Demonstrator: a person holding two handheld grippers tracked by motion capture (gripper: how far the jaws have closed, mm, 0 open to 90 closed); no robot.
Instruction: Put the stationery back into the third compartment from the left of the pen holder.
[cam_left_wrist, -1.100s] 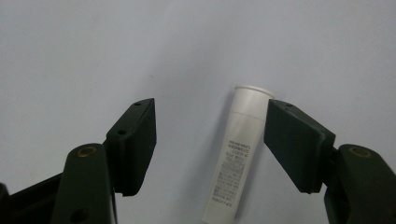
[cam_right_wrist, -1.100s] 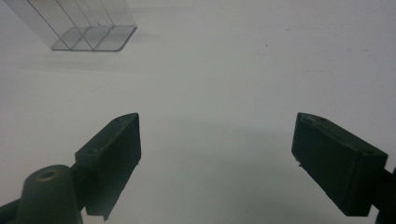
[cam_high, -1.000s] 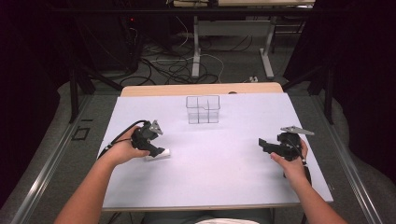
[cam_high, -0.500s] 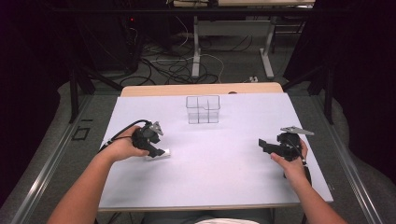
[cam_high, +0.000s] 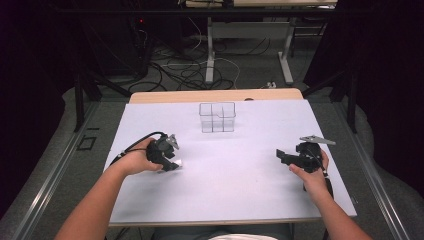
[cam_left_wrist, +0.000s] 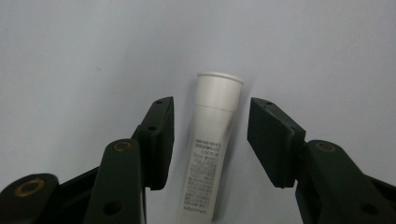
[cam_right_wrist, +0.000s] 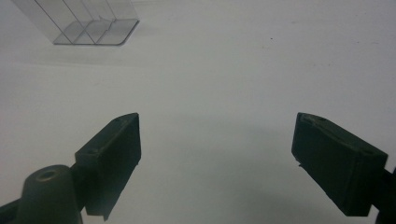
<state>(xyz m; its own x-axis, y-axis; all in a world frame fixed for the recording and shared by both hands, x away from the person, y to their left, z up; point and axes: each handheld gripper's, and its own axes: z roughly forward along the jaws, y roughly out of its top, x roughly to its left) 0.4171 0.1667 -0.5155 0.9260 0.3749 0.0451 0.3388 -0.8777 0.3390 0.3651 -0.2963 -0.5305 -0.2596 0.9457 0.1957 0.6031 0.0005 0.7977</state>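
we see two forearms coming in from the bottom of the high view, one to each side of the white table (cam_high: 235, 185). the left hand (cam_high: 134, 161) sits over the left half of the table, wrist bent inward, with the left gripper (cam_high: 170, 161) tipped down toward the surface and its cable looping back behind the hand. the right hand (cam_high: 311, 172) rests near the right edge, holding the right gripper (cam_high: 281, 155) roughly level and aimed leftward across the table, its grey three-cornered plate on top

in the left gripper view the left gripper (cam_left_wrist: 210, 135) has its jaws partly spread, one on each side of a white tube (cam_left_wrist: 210, 154) lying flat on the table. there is a clear gap between each jaw and the tube, so nothing is gripped. the tube's cap end points away from the camera, and small printed text runs along its body. in the high view the white tube (cam_high: 176, 164) shows as a small pale shape just at the tips of the left gripper

in the right gripper view the right gripper (cam_right_wrist: 217, 140) has its jaws wide apart over bare table, with nothing between them. a clear plastic organizer (cam_right_wrist: 88, 21) sits well beyond them at the upper left

by our count: one white tube, one clear plastic organizer (cam_high: 217, 117) standing toward the far middle of the table with inner dividers, two grippers, two hands
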